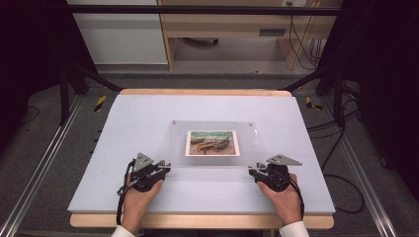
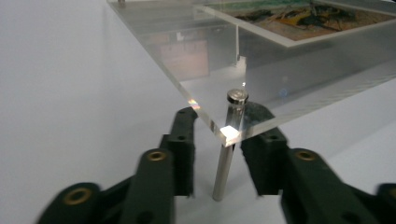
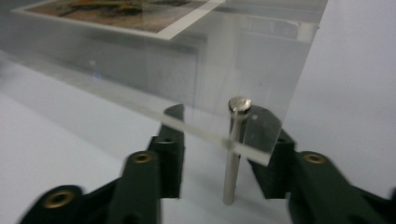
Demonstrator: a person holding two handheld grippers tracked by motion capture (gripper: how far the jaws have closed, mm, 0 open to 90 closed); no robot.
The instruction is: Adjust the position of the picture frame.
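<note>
White table (image 1: pixel 148 113), frame post (image 2: pixel 227 154) between left claw (image 2: pixel 217 154) jaws

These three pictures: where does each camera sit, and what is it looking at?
High view: sits above the person's side, looking forward and down on the table; both hands show, with the left gripper and right gripper.
Left gripper view: rides on that gripper, looking along its open jaws at a metal post under the clear frame.
Right gripper view: rides on its gripper, open jaws either side of another post.
Shared: both gripper views show the frame's picture.
</note>
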